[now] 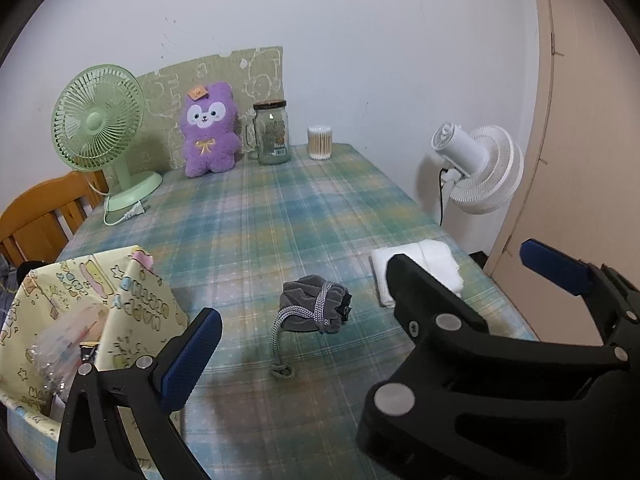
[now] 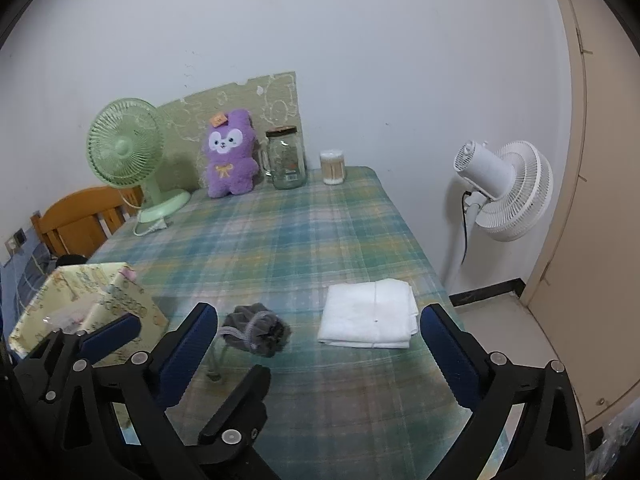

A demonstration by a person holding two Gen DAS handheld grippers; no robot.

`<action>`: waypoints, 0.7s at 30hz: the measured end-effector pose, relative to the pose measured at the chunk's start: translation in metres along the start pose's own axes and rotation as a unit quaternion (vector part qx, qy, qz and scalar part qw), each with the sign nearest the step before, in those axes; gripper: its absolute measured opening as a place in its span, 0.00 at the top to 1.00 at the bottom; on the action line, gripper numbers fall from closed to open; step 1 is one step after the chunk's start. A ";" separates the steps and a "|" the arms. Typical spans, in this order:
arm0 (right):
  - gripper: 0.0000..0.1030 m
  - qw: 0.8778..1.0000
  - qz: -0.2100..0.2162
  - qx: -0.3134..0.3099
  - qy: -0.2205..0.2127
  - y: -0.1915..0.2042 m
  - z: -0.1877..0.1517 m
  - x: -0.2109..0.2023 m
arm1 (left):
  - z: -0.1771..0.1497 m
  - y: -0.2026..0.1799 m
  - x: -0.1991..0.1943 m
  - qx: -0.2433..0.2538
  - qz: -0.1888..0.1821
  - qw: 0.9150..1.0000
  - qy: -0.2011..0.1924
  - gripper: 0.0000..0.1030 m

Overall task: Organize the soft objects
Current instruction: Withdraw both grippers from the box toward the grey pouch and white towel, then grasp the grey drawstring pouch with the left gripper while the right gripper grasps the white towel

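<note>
A grey drawstring pouch [image 1: 314,309] lies on the plaid tablecloth near the front; it also shows in the right wrist view [image 2: 256,330]. A folded white towel [image 1: 424,268] lies to its right, and shows in the right wrist view [image 2: 370,314]. A purple plush bunny [image 1: 209,130] stands at the back wall, also in the right wrist view [image 2: 231,154]. A yellow patterned fabric box [image 1: 72,312] sits at the front left, also in the right wrist view [image 2: 86,302]. My left gripper [image 1: 376,300] is open and empty above the pouch. My right gripper [image 2: 320,344] is open and empty, in front of the towel.
A green desk fan [image 1: 100,120], a glass jar [image 1: 273,132] and a cotton swab holder [image 1: 320,142] stand at the back of the table [image 1: 280,208]. A white standing fan [image 2: 504,190] is off the table's right edge. A wooden chair [image 1: 40,216] is at the left.
</note>
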State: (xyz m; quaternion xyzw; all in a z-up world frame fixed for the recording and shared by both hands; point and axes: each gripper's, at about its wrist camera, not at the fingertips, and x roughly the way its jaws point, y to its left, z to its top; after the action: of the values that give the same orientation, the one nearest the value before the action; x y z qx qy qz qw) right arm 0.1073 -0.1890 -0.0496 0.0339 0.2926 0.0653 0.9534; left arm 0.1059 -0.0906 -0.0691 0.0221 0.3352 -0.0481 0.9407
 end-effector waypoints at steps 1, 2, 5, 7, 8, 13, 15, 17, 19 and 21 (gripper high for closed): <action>0.00 1.000 -0.002 0.000 0.003 -0.002 0.000 0.003 | 0.000 -0.001 0.004 0.000 -0.002 1.000 0.004 0.00; 0.00 1.000 -0.002 0.002 0.007 -0.004 0.000 0.007 | 0.000 -0.001 0.007 -0.001 -0.004 1.000 0.007 0.00; 0.00 1.000 0.000 0.008 0.013 -0.010 -0.001 0.015 | 0.001 -0.004 0.017 -0.003 -0.011 1.000 0.015 0.00; 0.00 1.000 0.007 0.012 0.015 -0.013 -0.001 0.022 | 0.002 -0.006 0.023 0.000 -0.014 1.000 0.015 0.01; 0.00 1.000 0.011 0.014 0.016 -0.015 -0.001 0.027 | 0.003 -0.007 0.026 0.004 -0.012 1.000 0.014 0.02; 0.00 0.999 0.014 0.027 0.025 -0.022 -0.002 0.044 | 0.006 -0.010 0.042 0.007 -0.007 1.000 0.023 0.03; 0.00 0.999 0.017 0.030 0.027 -0.024 -0.001 0.049 | 0.008 -0.010 0.049 0.005 -0.007 1.000 0.027 0.03; 0.00 0.999 0.017 0.030 0.023 -0.025 0.000 0.052 | 0.009 -0.010 0.053 0.004 -0.007 1.000 0.028 0.04; 0.00 0.999 0.008 0.024 0.023 -0.025 0.001 0.055 | 0.010 -0.010 0.060 0.006 -0.004 0.999 0.033 0.04; 0.00 1.000 0.000 0.017 0.025 -0.025 0.003 0.060 | 0.011 -0.008 0.065 0.005 -0.005 0.999 0.039 0.08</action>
State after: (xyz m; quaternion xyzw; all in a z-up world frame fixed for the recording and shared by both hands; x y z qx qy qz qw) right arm 0.1610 -0.2050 -0.0832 0.0486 0.3179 0.0613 0.9449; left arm 0.1615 -0.1046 -0.1016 0.0270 0.3716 -0.0533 0.9265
